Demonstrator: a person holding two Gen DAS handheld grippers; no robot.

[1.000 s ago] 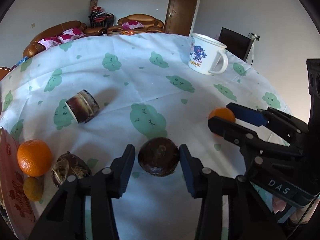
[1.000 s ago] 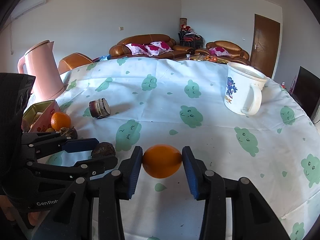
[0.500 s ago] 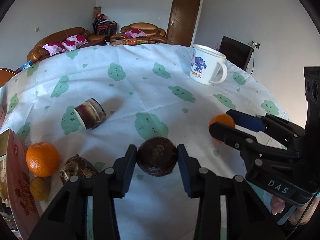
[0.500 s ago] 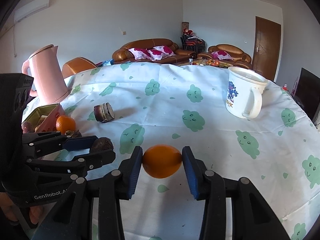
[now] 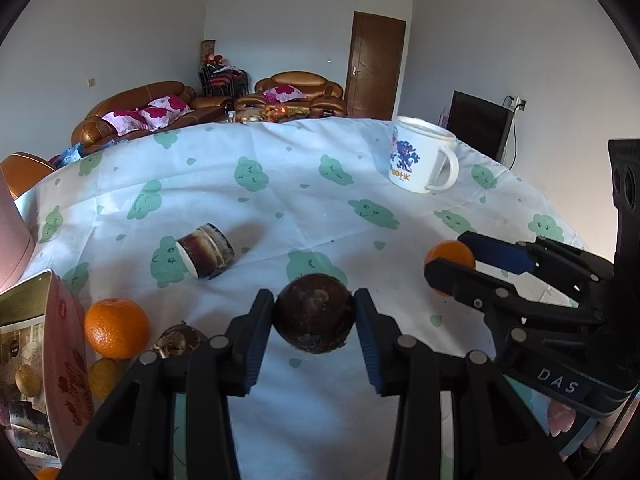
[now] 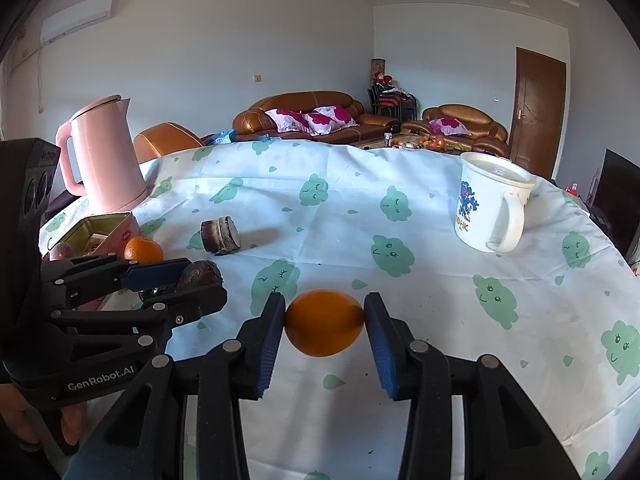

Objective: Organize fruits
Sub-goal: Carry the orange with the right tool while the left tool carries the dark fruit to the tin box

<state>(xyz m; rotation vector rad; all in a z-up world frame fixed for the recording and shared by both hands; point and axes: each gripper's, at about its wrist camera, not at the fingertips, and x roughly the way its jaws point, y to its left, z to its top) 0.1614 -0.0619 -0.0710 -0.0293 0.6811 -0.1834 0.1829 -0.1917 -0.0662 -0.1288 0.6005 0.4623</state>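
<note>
My left fingers (image 5: 314,318) are clamped on a dark brown, round, rough-skinned fruit (image 5: 314,314), pads at its widest sides, lifted just clear of the table (image 5: 280,200) with its cloud-print cloth. It looks firm and light; I judge the hard rind won't bruise, though a round shape can roll out of a loose hold. At three o'clock, my right fingers (image 6: 324,326) pinch a smooth orange citrus fruit (image 6: 323,322) across its middle; softer skin, so gentle pressure suits it. At nine o'clock an orange (image 5: 116,328) and another dark brown fruit (image 5: 180,342) lie beside a pink tin box (image 5: 60,344). A white mug (image 5: 420,160) stands at one o'clock.
</note>
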